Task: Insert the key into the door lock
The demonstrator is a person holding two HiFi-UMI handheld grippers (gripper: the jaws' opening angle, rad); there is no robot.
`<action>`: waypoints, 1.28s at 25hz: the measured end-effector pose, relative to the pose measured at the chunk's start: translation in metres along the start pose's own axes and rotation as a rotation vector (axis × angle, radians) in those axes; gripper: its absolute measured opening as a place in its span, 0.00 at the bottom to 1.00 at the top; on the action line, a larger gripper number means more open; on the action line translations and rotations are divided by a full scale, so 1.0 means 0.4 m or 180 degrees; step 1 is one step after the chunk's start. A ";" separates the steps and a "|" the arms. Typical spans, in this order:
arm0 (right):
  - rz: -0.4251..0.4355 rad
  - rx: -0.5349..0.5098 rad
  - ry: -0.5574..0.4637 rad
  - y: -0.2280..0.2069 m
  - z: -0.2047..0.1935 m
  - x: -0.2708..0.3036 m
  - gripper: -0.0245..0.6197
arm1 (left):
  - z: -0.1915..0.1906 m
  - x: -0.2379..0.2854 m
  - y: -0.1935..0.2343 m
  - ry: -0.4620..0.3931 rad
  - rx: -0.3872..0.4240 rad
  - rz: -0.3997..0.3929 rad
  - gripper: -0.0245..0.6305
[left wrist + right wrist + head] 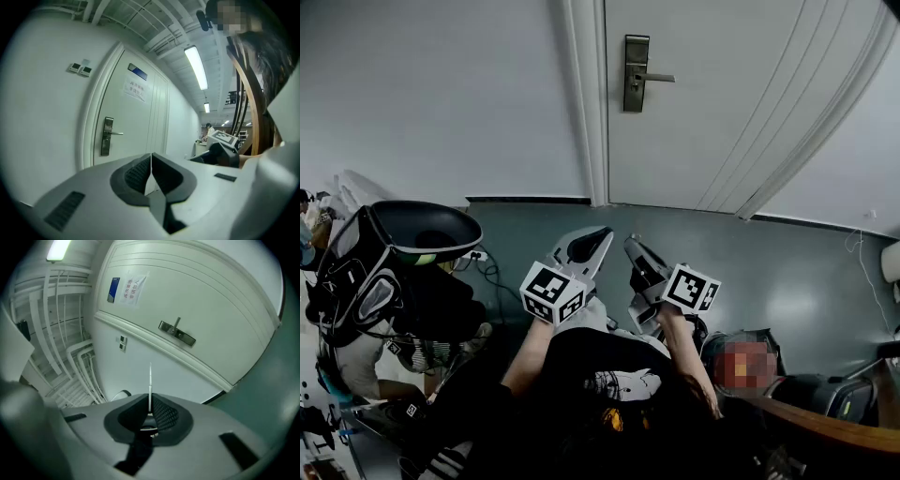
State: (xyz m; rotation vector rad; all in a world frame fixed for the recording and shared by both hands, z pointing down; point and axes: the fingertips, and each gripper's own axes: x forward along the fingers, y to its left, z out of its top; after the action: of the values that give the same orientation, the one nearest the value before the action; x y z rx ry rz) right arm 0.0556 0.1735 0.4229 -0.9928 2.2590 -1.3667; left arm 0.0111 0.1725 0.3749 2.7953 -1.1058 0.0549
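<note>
The white door (722, 112) carries a metal lock plate with a lever handle (636, 73), which also shows as the lock plate (107, 136) in the left gripper view and, tilted, as the lock plate (176, 333) in the right gripper view. My right gripper (150, 401) is shut on a thin key (150, 380), seen edge-on and sticking out past the jaws. My left gripper (151, 158) is shut with nothing between its jaws. In the head view the left gripper (598, 234) and right gripper (633, 244) are held side by side, low and well short of the door.
A black bag and helmet-like gear (394, 272) sit at the left, with cables (492, 277) on the grey floor. A paper notice (135, 89) hangs on the door and wall switches (78, 69) lie left of the frame. A curved wooden edge (825, 422) is at lower right.
</note>
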 end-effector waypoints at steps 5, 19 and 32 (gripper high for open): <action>-0.0076 -0.0156 0.0021 -0.010 0.006 -0.014 0.07 | -0.002 0.012 -0.013 0.0038 0.0002 -0.0004 0.06; -0.0111 -0.0136 0.0028 -0.063 0.042 0.012 0.07 | -0.024 0.064 0.022 0.0192 -0.0031 0.0016 0.06; -0.0269 0.0009 -0.0105 -0.184 0.231 0.241 0.07 | 0.001 0.272 0.296 0.0217 -0.0102 -0.0157 0.06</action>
State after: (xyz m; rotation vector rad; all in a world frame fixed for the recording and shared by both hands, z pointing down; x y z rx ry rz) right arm 0.0705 0.0240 0.4490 -1.1133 2.2138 -1.3766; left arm 0.0097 0.0133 0.3968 2.7688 -1.0132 0.1253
